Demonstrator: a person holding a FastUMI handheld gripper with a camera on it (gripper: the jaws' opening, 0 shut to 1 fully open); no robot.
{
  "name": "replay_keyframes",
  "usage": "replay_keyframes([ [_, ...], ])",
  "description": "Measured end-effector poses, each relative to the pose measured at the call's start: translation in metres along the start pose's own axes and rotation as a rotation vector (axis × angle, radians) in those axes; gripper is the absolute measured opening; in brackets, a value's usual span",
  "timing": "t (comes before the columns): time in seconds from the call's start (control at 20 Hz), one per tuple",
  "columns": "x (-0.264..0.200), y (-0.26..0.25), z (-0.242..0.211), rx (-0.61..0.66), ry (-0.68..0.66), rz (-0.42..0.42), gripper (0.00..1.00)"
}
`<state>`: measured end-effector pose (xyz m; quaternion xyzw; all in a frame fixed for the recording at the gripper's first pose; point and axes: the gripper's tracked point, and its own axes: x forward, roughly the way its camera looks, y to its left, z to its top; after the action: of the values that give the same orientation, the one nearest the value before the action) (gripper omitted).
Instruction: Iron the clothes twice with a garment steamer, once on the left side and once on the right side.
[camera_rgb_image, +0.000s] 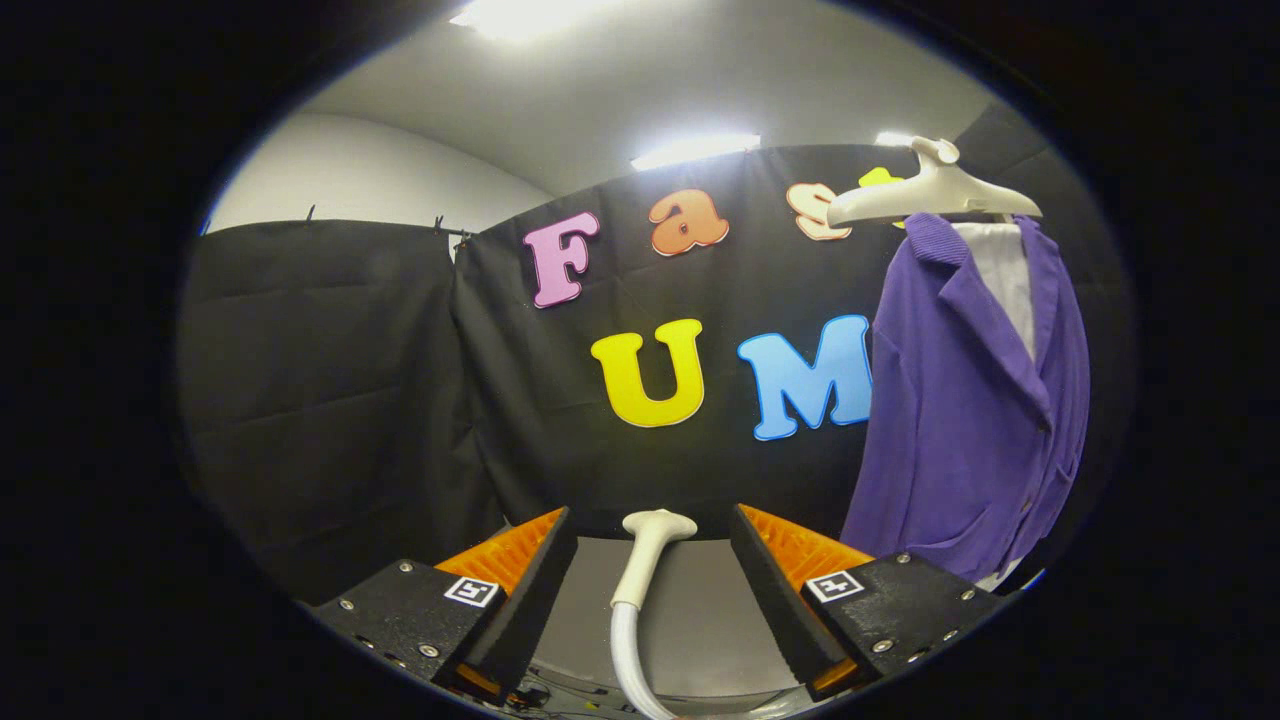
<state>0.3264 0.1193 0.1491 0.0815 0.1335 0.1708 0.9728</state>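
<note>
While the gripper (652, 530) points at the booth's black cloth wall (400, 380), its two fingers (545, 565) stand wide apart, pressing on nothing. Steamer head (652, 545) sits upright in the gap between them, nearer the middle than either finger, touching neither as far as can be seen. Its white handle narrows downward into a pale hose (628, 660), which curves away below the fingers.

Purple jacket (975, 400) hangs beyond the right finger, well apart from the steamer head. It hangs on a cream hanger (930, 190), front facing the camera, lapels open over a white lining or shirt (1005, 270). Its lower hem reaches down to just behind the right finger's mount.

Grey surface (700, 600) lies behind the steamer head, under the cloth's lower edge. Ceiling lights (695, 150) glow above the cloth.
</note>
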Motion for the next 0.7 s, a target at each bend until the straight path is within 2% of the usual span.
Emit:
replay_keyframes([
  [0.3,0.073,0.007,-0.022,0.063,0.143,0.068,0.95],
  [0.55,0.123,-0.002,-0.066,-0.012,0.283,0.054,0.95],
  [0.7,0.147,-0.005,-0.095,-0.007,0.377,0.062,0.95],
])
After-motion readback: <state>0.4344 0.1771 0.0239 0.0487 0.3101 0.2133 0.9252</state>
